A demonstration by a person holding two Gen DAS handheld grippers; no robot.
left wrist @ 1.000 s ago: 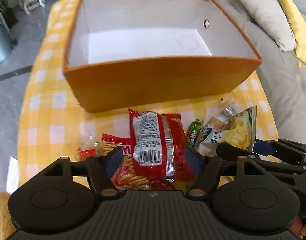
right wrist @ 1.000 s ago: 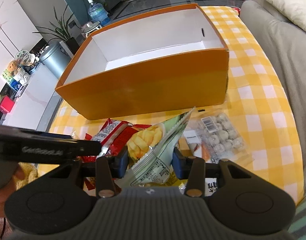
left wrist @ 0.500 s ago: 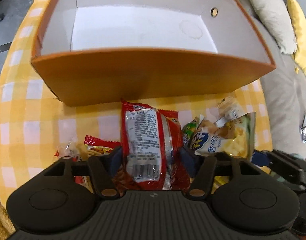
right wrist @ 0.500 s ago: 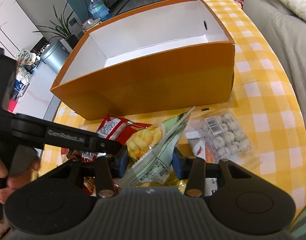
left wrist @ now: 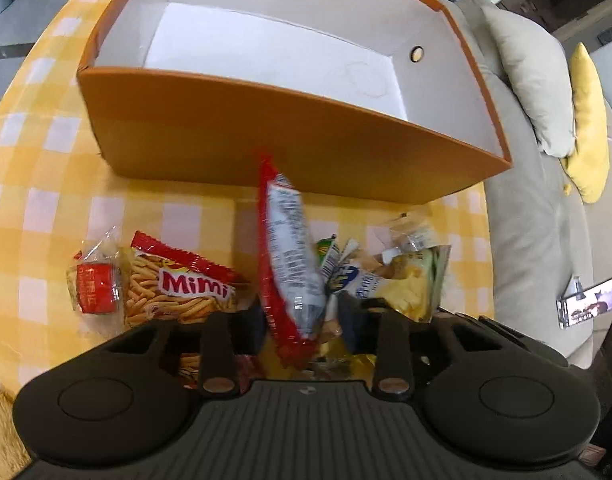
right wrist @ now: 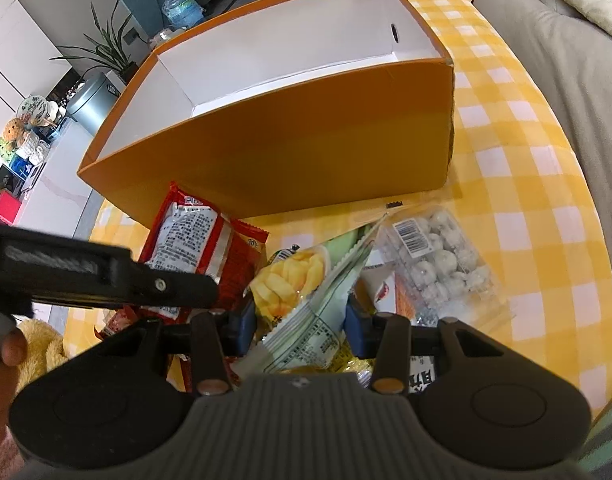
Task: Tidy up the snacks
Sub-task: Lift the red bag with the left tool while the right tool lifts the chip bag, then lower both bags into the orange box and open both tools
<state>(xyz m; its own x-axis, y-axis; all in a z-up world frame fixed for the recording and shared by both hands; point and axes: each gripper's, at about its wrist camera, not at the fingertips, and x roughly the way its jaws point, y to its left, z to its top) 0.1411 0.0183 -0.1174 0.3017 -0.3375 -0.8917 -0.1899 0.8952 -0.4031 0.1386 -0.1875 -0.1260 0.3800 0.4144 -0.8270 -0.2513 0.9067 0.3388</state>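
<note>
Left gripper (left wrist: pixel 300 316) closing on a crinkly red foil snack packet (left wrist: pixel 288 256), right gripper (right wrist: pixel 298 320) pinching a pale-green chip bag (right wrist: pixel 306 300); both need lifting into the far, empty orange cardboard box (left wrist: pixel 266 136).

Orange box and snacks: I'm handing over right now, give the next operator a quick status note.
Left gripper: jaws closing on the red packet.
Right gripper: shut on the green chips bag.
Orange box: nothing in it.
On the checked cloth: Mimi sticks, bag of white balls, other small packs.
Done: nothing boxed.
Left: box both held packs, then the others.
</note>
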